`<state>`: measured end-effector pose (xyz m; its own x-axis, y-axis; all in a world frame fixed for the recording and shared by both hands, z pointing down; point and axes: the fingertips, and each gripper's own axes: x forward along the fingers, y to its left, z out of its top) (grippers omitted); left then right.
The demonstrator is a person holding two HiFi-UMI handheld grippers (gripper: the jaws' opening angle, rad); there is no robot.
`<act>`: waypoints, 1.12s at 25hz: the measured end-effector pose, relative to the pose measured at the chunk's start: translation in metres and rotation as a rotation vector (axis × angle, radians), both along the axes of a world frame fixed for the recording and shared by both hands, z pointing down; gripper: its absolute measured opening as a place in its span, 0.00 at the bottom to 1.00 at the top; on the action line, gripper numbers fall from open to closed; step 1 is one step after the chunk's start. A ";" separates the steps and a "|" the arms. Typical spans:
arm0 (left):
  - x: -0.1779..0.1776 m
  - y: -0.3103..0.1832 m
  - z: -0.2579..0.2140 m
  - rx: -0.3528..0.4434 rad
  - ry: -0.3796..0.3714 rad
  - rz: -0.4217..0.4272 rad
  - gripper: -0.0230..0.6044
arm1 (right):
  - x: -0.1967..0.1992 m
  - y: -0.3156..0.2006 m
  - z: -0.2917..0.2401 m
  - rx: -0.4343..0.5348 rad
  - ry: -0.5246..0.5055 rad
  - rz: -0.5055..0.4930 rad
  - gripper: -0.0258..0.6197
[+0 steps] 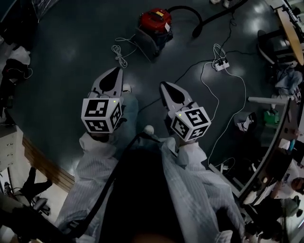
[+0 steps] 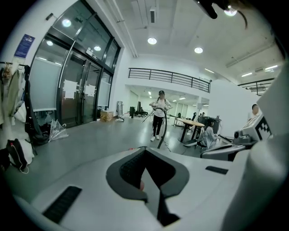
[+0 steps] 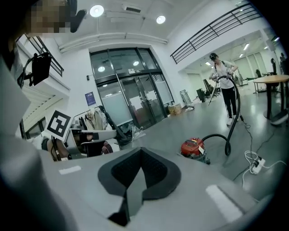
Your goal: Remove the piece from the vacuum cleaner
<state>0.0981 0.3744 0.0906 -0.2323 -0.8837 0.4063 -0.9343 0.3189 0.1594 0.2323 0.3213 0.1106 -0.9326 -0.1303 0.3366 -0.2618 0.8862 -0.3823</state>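
Observation:
The red vacuum cleaner (image 1: 155, 21) stands on the dark floor well ahead of me, and its black hose (image 1: 187, 10) curves off to the right. In the right gripper view the vacuum cleaner (image 3: 193, 147) sits beyond the jaws, to their right, with the hose (image 3: 229, 135) rising from it. My left gripper (image 1: 117, 70) and right gripper (image 1: 163, 85) are held side by side at chest height, pointing forward. Both are far short of the machine. The tips of each meet with nothing between them. The left gripper (image 2: 145, 150) faces the open hall and the right gripper (image 3: 141, 150) faces the glass doors.
A white power strip (image 1: 221, 64) and its cables trail over the floor at the right. A coiled white cord (image 1: 119, 53) lies left of the vacuum. Desks and chairs (image 1: 285, 33) crowd the right edge. Farther off, a person (image 3: 226, 85) stands holding another hose.

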 end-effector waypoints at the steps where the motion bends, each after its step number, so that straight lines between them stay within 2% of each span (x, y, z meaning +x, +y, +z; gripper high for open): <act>1: -0.019 -0.012 0.003 -0.001 0.001 0.006 0.04 | -0.018 -0.011 0.007 0.005 0.018 -0.004 0.04; 7: -0.134 -0.086 0.018 -0.063 -0.002 0.127 0.04 | -0.128 -0.079 0.035 0.024 0.098 0.025 0.04; 11: -0.182 -0.144 0.043 -0.138 0.003 0.257 0.04 | -0.181 -0.127 0.057 0.005 0.139 0.104 0.04; 15: -0.192 -0.206 0.085 -0.196 0.014 0.379 0.04 | -0.211 -0.167 0.098 -0.055 0.190 0.154 0.04; 21: -0.195 -0.286 0.165 -0.304 0.058 0.507 0.04 | -0.221 -0.231 0.184 -0.127 0.304 0.198 0.06; 24: -0.206 -0.320 0.218 -0.403 0.044 0.563 0.04 | -0.225 -0.264 0.238 -0.156 0.375 0.182 0.07; 28: -0.219 -0.372 0.290 -0.497 0.019 0.682 0.04 | -0.244 -0.317 0.311 -0.126 0.456 0.113 0.09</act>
<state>-0.1204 0.0021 0.3804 0.2982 -0.5454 0.7833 -0.9463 -0.2765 0.1676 -0.0120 0.0048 0.4213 -0.6685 -0.1544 0.7275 -0.5200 0.7964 -0.3088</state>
